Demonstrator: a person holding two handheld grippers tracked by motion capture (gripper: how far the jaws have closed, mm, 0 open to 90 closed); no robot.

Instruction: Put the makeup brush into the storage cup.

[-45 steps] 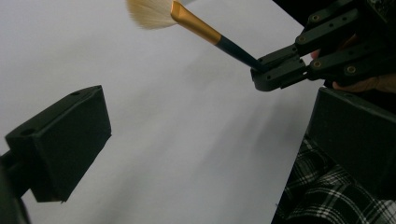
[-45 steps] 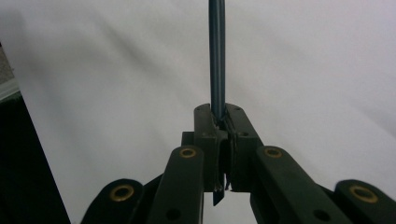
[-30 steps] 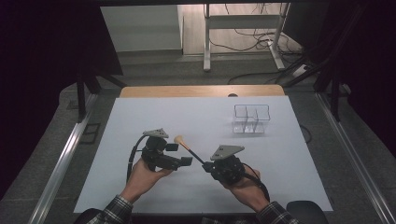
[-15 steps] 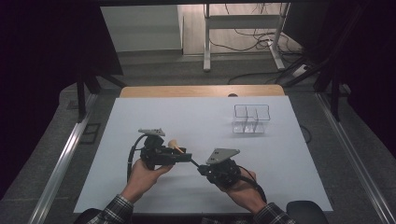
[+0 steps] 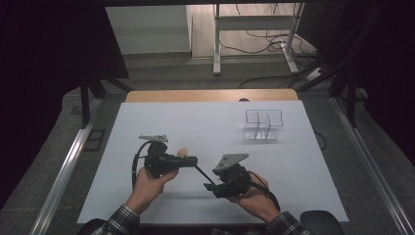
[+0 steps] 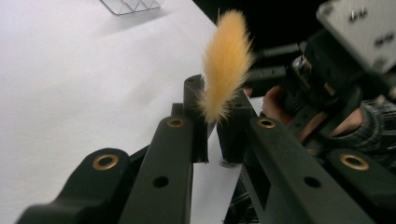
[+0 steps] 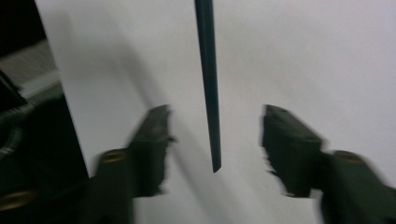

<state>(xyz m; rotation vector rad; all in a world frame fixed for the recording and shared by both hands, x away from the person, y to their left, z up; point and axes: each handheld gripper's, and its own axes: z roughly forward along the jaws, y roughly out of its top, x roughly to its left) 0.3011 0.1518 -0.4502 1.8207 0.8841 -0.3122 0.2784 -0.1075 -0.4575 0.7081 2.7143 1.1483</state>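
The white desk [image 5: 147,122] carries little: a clear divided organiser box [image 5: 263,125] stands well apart, toward the far right, and the work happens near the person's edge. There the left tool [image 5: 193,160] is pressed together on a makeup brush [image 5: 183,152], pinching it just below the tuft, so the tawny bristles [image 6: 226,60] stand clear above the pads. The right tool [image 5: 209,187] has just been spreading its jaws; in the right gripper view they stand apart on either side of the brush's thin dark handle [image 7: 208,84] without touching it. I judge this a hand-over: the left takes the bristle end so the right can let go of the tail, with the brush bridging the two, off the desk.

Some things stay uncertain (the right gripper view is blurred by motion). The part of the brush inside the left pads is covered, so the ferrule cannot be made out, and from above the handle is only a thin slanted line.
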